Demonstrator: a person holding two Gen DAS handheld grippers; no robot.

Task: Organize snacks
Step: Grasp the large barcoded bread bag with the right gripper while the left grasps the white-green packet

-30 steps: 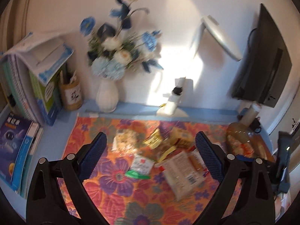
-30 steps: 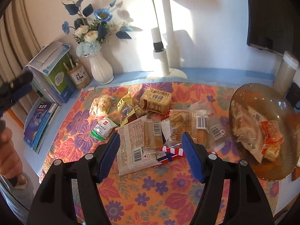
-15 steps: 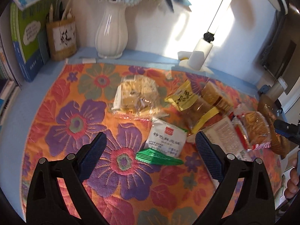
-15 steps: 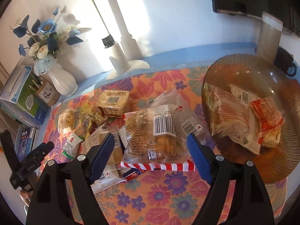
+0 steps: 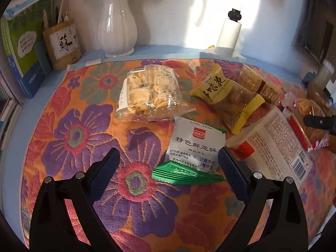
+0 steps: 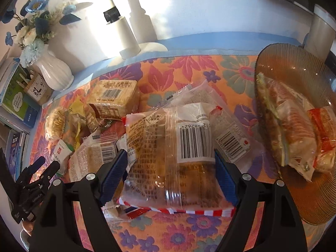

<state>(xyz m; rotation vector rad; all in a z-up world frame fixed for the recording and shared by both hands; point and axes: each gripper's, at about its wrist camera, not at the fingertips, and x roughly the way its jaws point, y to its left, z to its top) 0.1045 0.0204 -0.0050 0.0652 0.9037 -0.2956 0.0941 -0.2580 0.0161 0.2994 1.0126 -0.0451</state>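
The left gripper (image 5: 168,166) hangs low over the floral cloth (image 5: 79,138), fingers spread wide and tilted down at the white-and-green packet (image 5: 195,149); its green crimped end lies between the two blue pads without touching either. That packet sits at the centre of the left wrist frame, long axis running from lower left to upper right, printed face up. Above it lie a clear bag of crackers (image 5: 149,94) and a yellow-ended packet (image 5: 229,98), the latter slanting from upper left to lower right.

The right gripper (image 6: 171,176) is also spread, straddling one clear biscuit packet (image 6: 174,153) with a red-and-white striped edge at the frame's lower centre; the pads flank its sides, and actual contact cannot be made out. Its barcode faces up and its long axis runs roughly toward the camera. The amber glass bowl (image 6: 294,63) at right holds at least two packets.
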